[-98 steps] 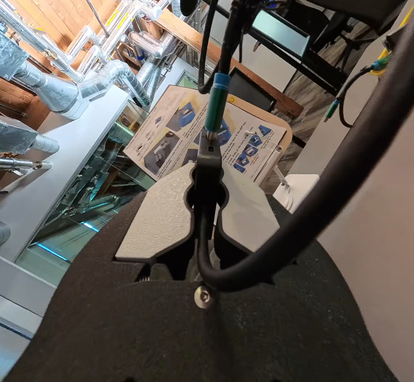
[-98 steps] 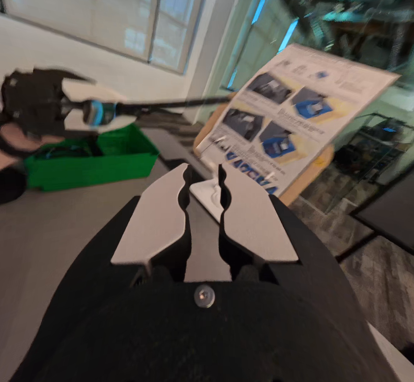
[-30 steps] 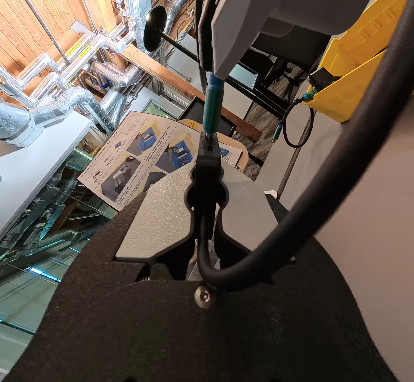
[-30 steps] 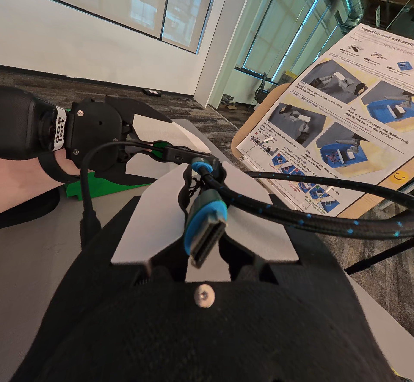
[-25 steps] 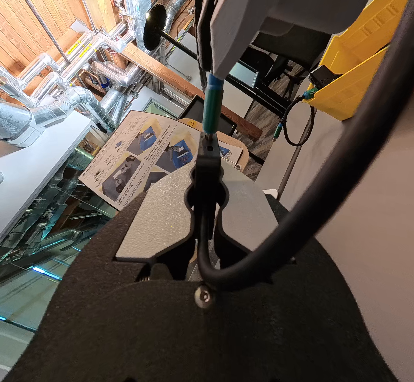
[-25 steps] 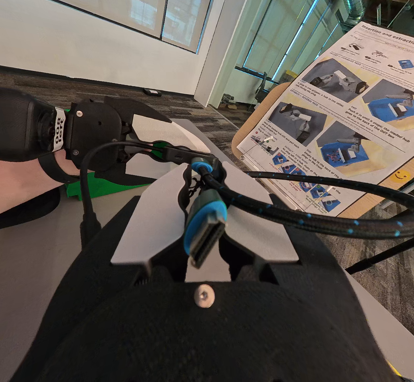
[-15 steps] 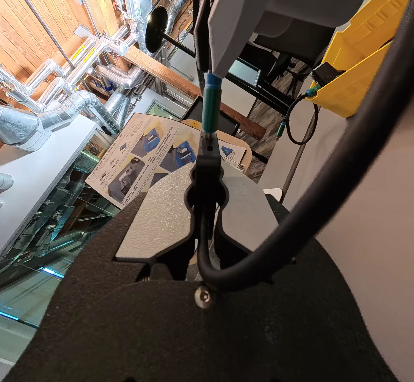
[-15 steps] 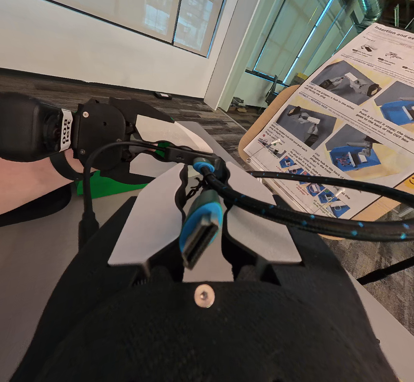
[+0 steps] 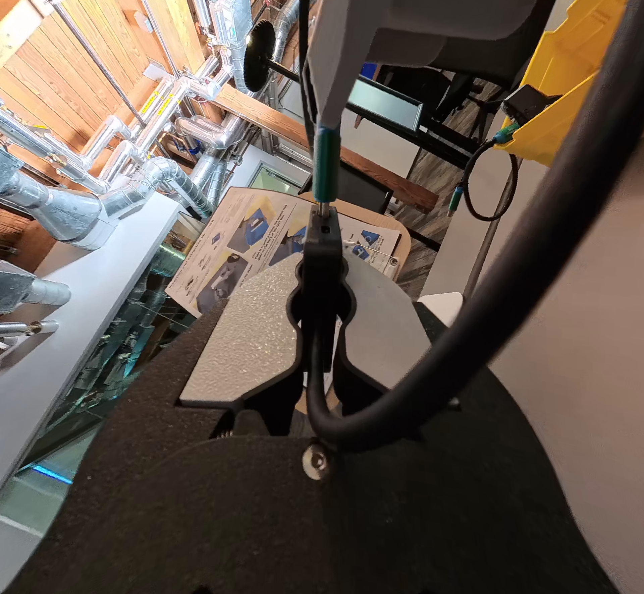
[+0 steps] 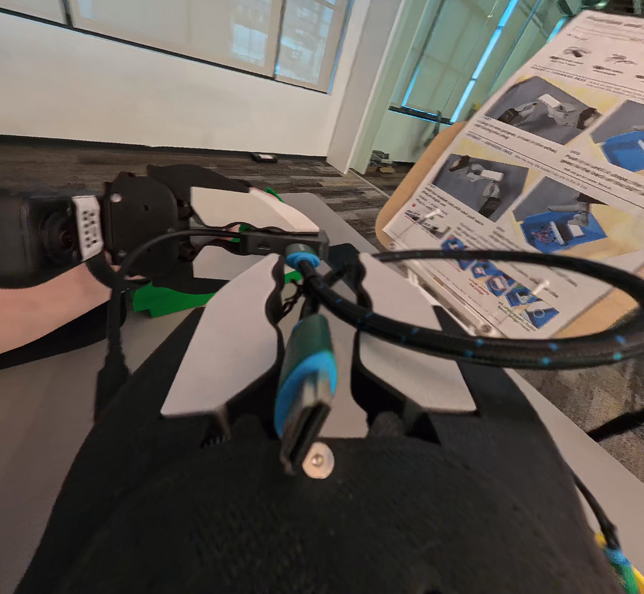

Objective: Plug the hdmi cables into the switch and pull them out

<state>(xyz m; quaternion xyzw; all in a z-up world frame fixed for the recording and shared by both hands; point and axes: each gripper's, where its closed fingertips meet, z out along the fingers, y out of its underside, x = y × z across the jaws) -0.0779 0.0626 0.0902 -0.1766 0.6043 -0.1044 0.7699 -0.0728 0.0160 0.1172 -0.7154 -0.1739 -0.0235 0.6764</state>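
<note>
- Left gripper (image 10: 278, 229), far left in the right wrist view, has its fingers (image 9: 244, 333) clamped tight on the switch (image 9: 322, 246), a slim black box sticking out past the fingertips. A bare forearm (image 10: 45, 302) shows behind it.
- A black lead (image 9: 488, 298) runs from the switch's rear end, back between the fingers, then loops off to the right.
- Just right of the switch, a green plug (image 9: 324, 166) with a blue collar sits in its front end, metal tip partly showing at the port.
- Right gripper (image 10: 317, 284) is open, its fingers (image 10: 237, 340) apart and gripping nothing. In the left wrist view one grey finger (image 9: 334, 37) reaches down to the blue collar; actual contact is hard to call.
- From the plug, the braided cable (image 10: 453, 344) arcs right and curls back, and its free plug (image 10: 306, 385) hangs loose between the right fingers, pointing at the camera.
- Green bin (image 10: 167, 298) sits on the grey tabletop (image 10: 52, 420) below the switch.
- Instruction poster (image 10: 540, 194) leans right of the switch.
- Yellow bin (image 9: 564, 82) is far right of the switch in the left wrist view, with a thin cable (image 9: 488, 187) dangling from it.
</note>
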